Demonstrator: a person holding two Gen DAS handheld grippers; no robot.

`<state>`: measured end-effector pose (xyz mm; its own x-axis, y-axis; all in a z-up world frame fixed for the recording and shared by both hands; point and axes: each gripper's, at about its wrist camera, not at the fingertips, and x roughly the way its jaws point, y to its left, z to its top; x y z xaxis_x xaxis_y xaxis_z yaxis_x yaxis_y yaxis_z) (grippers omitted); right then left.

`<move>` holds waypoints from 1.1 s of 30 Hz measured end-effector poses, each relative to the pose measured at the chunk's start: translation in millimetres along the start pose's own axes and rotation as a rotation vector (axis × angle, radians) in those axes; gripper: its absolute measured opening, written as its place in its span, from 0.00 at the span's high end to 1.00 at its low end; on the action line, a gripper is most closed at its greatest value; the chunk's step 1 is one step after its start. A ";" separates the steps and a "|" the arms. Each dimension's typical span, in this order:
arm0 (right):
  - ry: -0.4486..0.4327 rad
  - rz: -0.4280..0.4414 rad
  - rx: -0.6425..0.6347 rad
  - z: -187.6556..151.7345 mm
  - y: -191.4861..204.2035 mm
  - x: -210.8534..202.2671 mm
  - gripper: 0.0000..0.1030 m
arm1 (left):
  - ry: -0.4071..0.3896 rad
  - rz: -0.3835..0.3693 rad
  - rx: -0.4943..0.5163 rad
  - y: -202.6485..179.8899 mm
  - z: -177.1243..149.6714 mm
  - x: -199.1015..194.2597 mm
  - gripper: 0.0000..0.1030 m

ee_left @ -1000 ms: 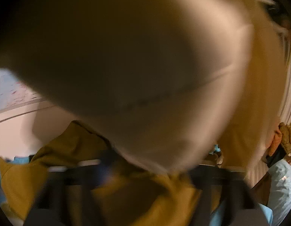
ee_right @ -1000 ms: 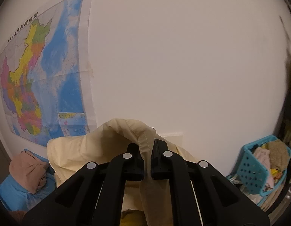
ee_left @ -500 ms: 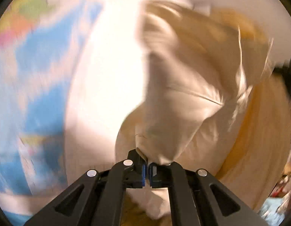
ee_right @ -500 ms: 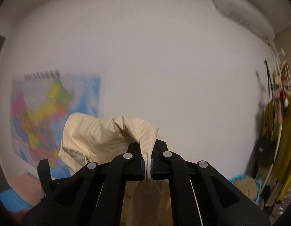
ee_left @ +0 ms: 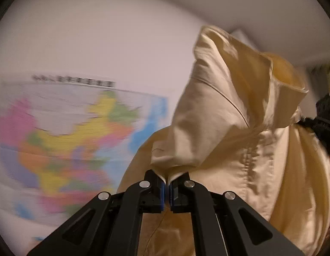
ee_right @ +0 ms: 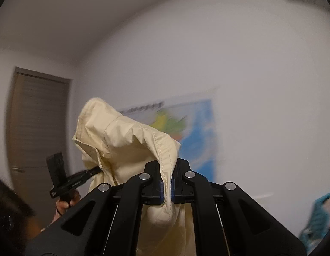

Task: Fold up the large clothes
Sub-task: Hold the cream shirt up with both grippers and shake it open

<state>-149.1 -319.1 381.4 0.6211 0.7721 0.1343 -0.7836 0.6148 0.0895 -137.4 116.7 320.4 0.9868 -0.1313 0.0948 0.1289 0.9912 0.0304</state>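
A large cream-yellow garment [ee_left: 224,128] hangs in the air in front of a wall, held up between both grippers. My left gripper [ee_left: 167,180] is shut on a bunched edge of it, and the cloth rises and drapes to the right. In the right wrist view my right gripper [ee_right: 167,183] is shut on a stitched hem of the same garment [ee_right: 126,140], which folds over the fingers and hangs below. The left gripper [ee_right: 94,169] shows there too, at the left, clamped on the cloth and held by a hand [ee_right: 66,202].
A coloured wall map [ee_left: 64,140] hangs on the white wall; it shows in the right wrist view as the map [ee_right: 194,128]. A brown door [ee_right: 36,132] stands at the left. A turquoise basket [ee_right: 320,217] sits low at the right edge. Dark hair [ee_right: 9,211] fills the lower left.
Both grippers have risen and swung with the garment, lifting it off the pile. The left gripper, earlier buried in cloth, has closed on an edge. The right view has turned toward the door.
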 end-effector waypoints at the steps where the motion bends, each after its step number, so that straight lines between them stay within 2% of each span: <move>1: 0.027 0.026 0.011 -9.5 -0.4 11.3 0.96 | 0.035 0.060 0.035 2.8 -3.4 -8.6 0.98; 4: 0.141 0.086 0.092 -52.1 -18.5 65.0 0.96 | 0.135 0.168 0.093 16.8 -25.8 -7.5 0.98; 7: 0.339 0.081 0.227 -124.1 -60.1 146.6 0.96 | 0.321 0.213 0.045 51.5 -73.5 30.4 0.98; 9: 0.477 0.033 0.292 -181.4 -89.7 201.7 0.96 | 0.480 0.241 -0.013 81.2 -126.6 73.8 0.98; 10: 0.527 0.001 0.315 -207.4 -104.6 226.0 0.96 | 0.529 0.261 -0.034 89.8 -150.1 75.0 0.98; 13: 0.668 -0.056 0.429 -283.3 -146.0 279.6 0.96 | 0.708 0.313 -0.111 131.5 -232.8 137.8 0.98; 15: 0.753 -0.082 0.491 -325.9 -166.2 308.2 0.95 | 0.832 0.280 -0.178 153.8 -288.4 180.0 0.97; 18: 0.884 -0.129 0.457 -376.7 -181.6 347.7 0.95 | 0.917 0.265 -0.233 173.5 -329.5 220.3 0.97; 19: 0.901 -0.148 0.444 -385.1 -185.2 354.7 0.95 | 0.927 0.269 -0.228 173.2 -336.0 226.0 0.97; 21: 0.905 -0.155 0.465 -392.1 -193.6 363.7 0.95 | 0.937 0.287 -0.204 179.0 -345.6 242.5 0.97; 25: 0.848 -0.134 0.468 -379.9 -203.1 365.8 0.96 | 0.921 0.284 -0.243 203.6 -351.7 259.0 0.97; 27: 0.842 -0.136 0.479 -379.8 -209.0 376.3 0.96 | 0.916 0.298 -0.250 188.3 -351.4 242.6 0.95; 28: 0.858 -0.146 0.483 -383.6 -208.8 379.0 0.94 | 0.934 0.305 -0.268 194.6 -354.3 243.3 0.93; 29: 0.902 -0.162 0.473 -394.2 -211.4 388.7 0.92 | 0.955 0.308 -0.282 199.3 -357.1 242.9 0.89; 30: 0.943 -0.189 0.446 -404.2 -215.2 398.8 0.86 | 0.984 0.315 -0.293 203.6 -365.9 245.9 0.80; 31: 0.951 -0.209 0.444 -408.7 -217.8 400.8 0.68 | 0.999 0.320 -0.304 206.9 -371.6 245.6 0.76; 32: 0.956 -0.238 0.449 -410.6 -219.7 400.1 0.56 | 1.006 0.329 -0.307 208.0 -375.9 244.2 0.67; 33: 0.936 -0.274 0.453 -406.7 -221.9 392.3 0.37 | 1.008 0.336 -0.302 208.8 -377.2 242.5 0.60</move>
<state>273.9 -87.2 12.9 0.3895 0.5512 -0.7379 -0.4286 0.8176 0.3845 165.8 298.5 -25.7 0.5857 0.0838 -0.8062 -0.2779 0.9551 -0.1025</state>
